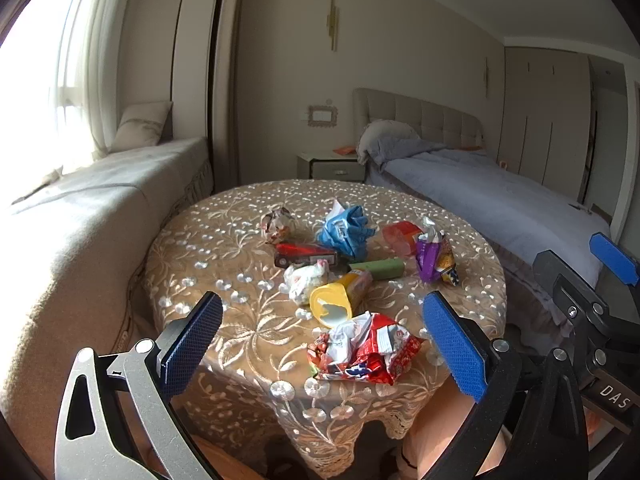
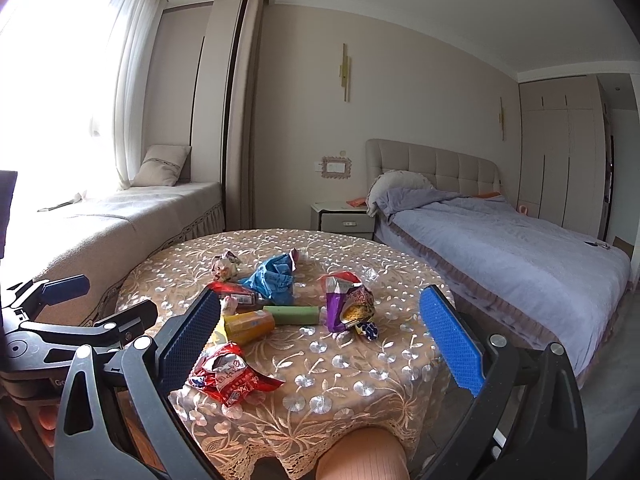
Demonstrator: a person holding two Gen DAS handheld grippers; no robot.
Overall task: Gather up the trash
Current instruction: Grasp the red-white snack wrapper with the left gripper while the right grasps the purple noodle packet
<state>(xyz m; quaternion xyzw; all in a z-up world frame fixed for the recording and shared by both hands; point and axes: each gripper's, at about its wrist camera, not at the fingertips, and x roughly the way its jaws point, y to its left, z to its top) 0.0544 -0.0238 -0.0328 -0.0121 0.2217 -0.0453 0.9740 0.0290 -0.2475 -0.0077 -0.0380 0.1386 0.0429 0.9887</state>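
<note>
Several pieces of trash lie on a round table (image 1: 224,264) with a beige embroidered cloth. Nearest is a crumpled red-and-white wrapper (image 1: 362,350) (image 2: 228,372). Behind it lie a yellow cup (image 1: 340,294) (image 2: 246,326), a green tube (image 1: 378,268) (image 2: 292,315), a white wad (image 1: 306,278), a red-black box (image 1: 306,255), a blue bag (image 1: 346,232) (image 2: 274,276), a purple snack bag (image 1: 434,254) (image 2: 348,308) and a crumpled ball (image 1: 278,224). My left gripper (image 1: 324,344) is open above the near edge, framing the red wrapper. My right gripper (image 2: 320,340) is open too, empty, over the table's near side.
A bed (image 2: 500,248) with a grey-blue duvet stands to the right of the table. A cushioned window bench (image 1: 80,216) runs along the left. A nightstand (image 2: 344,220) sits at the back wall. A person's knee (image 2: 360,456) shows under the table's near edge.
</note>
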